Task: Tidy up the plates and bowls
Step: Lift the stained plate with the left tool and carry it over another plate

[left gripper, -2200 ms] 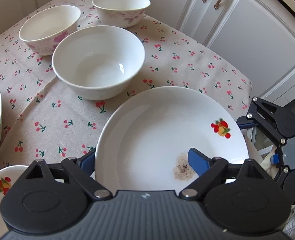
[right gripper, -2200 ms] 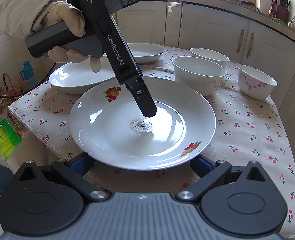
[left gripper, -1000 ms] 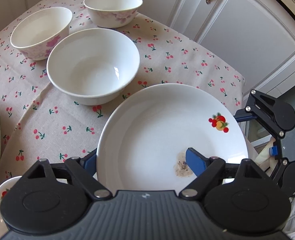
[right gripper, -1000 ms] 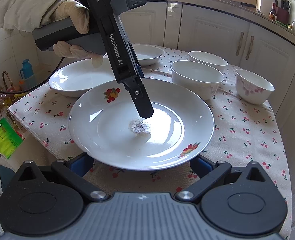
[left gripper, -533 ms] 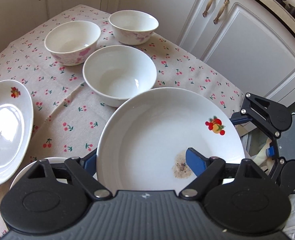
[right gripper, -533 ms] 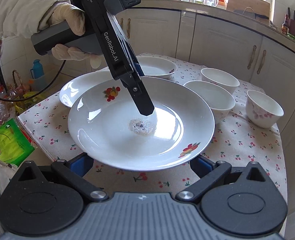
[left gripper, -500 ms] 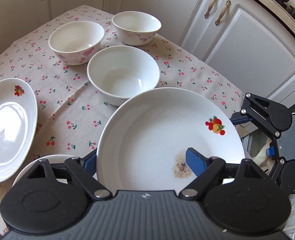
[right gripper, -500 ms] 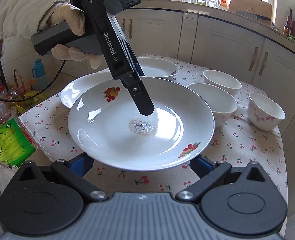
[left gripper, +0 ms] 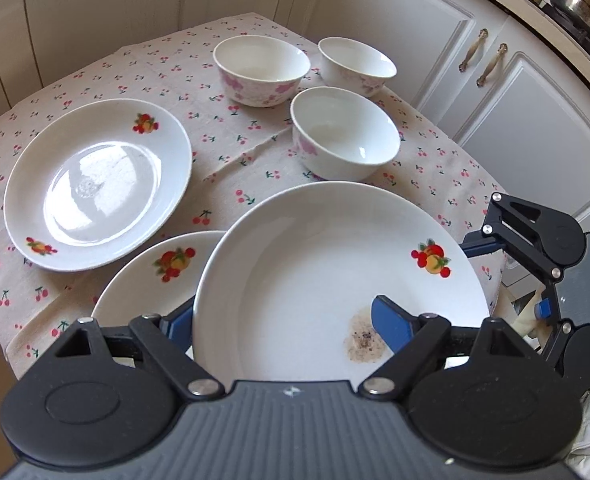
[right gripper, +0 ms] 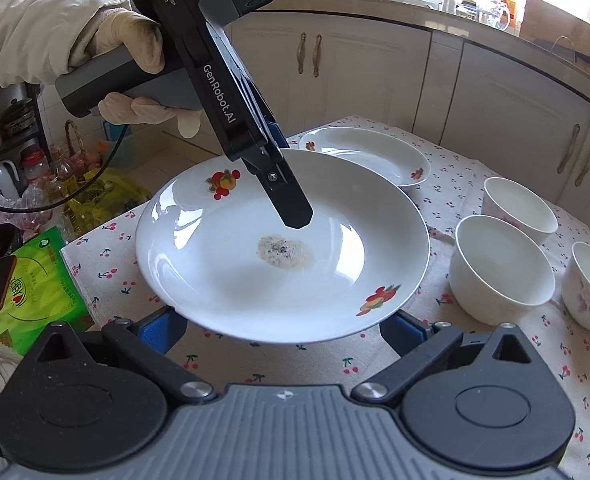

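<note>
Clamped on the rim of a white plate (right gripper: 223,256), the left gripper (right gripper: 291,210) held it lifted above the cherry-print tablecloth (left gripper: 231,152), one finger over its top face. The plate bore two fruit decals and a speckled brownish stain (right gripper: 285,254) near its middle. At 6 o'clock, the right gripper (right gripper: 283,326) stood wide, fingers apart under the near rim. Two more plates (left gripper: 95,188) lay at 9 o'clock, three bowls (left gripper: 345,144) at 12.

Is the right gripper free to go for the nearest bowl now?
Probably not yet. The right gripper sits open under the lifted plate that the left gripper clamps; the nearest bowl is itself unobstructed.
</note>
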`<state>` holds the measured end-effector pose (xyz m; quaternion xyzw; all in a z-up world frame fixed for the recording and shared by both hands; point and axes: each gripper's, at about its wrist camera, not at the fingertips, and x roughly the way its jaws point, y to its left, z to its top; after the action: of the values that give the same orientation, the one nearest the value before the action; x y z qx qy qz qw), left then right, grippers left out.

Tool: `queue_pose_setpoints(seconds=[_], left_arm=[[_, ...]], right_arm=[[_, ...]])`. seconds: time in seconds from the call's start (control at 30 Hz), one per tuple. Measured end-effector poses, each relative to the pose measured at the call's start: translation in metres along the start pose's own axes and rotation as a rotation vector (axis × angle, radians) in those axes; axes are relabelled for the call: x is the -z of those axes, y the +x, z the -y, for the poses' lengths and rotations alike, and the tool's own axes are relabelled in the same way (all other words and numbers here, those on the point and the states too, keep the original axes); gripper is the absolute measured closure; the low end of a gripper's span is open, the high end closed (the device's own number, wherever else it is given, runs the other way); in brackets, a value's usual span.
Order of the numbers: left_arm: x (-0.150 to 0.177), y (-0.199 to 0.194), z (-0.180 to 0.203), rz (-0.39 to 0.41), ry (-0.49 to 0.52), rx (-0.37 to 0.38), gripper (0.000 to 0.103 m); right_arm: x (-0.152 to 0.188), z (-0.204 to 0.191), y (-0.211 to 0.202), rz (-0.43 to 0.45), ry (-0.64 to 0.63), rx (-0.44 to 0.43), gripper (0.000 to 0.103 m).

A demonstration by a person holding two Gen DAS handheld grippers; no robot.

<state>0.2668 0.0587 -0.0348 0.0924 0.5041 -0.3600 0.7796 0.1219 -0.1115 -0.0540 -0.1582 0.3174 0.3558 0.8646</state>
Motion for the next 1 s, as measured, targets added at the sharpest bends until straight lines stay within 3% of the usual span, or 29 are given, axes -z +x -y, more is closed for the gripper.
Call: queue_pose_setpoints(seconds=[0.33, 1.0], left_arm=[[0.014, 0.002, -0.025, 0.016, -0.041, 0.006, 0.015], [0.017, 0.02, -0.042, -0.01, -0.056, 0.008, 0.015]], right_arm=[[-0.013, -0.011, 0.024, -0.048, -0.001, -0.016, 0.0], [-0.028, -0.018, 0.028, -0.069, -0.008, 0.003, 0.0]])
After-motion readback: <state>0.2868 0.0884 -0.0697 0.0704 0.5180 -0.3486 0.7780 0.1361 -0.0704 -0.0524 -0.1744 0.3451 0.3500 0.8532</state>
